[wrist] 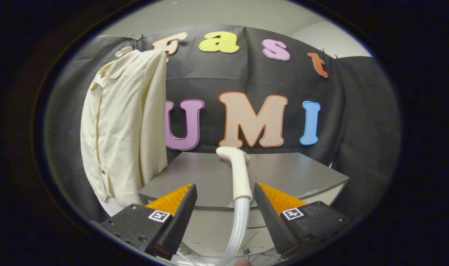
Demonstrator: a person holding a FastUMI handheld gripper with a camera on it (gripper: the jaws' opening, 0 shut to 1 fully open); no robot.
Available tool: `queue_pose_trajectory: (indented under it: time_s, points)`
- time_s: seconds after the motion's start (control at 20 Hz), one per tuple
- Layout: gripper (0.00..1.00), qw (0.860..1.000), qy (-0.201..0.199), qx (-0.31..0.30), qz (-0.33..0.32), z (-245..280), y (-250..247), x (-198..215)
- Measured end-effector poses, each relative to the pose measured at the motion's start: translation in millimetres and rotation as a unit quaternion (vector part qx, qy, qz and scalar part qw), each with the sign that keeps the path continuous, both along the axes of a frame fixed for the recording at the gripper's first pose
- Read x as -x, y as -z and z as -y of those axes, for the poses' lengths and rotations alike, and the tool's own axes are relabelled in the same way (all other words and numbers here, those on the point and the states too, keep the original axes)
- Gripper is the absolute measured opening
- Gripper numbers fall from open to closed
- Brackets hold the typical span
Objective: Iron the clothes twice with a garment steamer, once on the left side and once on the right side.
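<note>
A cream button-up shirt [122,129] hangs against the black cloth wall, up and to the left of my fingers. A white garment steamer [239,173] lies on the grey table [291,173], its head pointing away and its handle reaching back toward me. Its ribbed white hose [237,232] runs down off the table's front edge. My gripper [224,192] is open, one finger on each side of the steamer's handle, with gaps to both. Neither finger touches the handle.
The grey table ends in a front edge just ahead of the fingers and a corner at the right. The shirt's lower hem hangs beside the table's left corner. A light floor with cables [257,253] lies below.
</note>
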State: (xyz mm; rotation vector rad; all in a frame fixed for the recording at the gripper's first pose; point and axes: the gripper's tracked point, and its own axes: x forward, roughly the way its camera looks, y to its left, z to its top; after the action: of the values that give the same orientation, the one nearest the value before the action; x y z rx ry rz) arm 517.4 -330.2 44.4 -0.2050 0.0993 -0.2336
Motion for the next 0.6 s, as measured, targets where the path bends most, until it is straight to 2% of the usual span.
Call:
queue_pose_trajectory:
  time_s: [0.25,0.3,0.4,0.6]
  points:
    - [0.92,1.0,0.011,0.019,-0.016,26.5,0.3,-47.8]
    - [0.9,1.0,0.014,0.019,-0.02,31.3,1.1,-56.2]
    - [0.77,0.999,0.018,0.015,-0.038,40.4,9.3,-74.3]
    - [0.73,0.996,0.036,0.013,-0.083,57.7,30.9,-90.1]
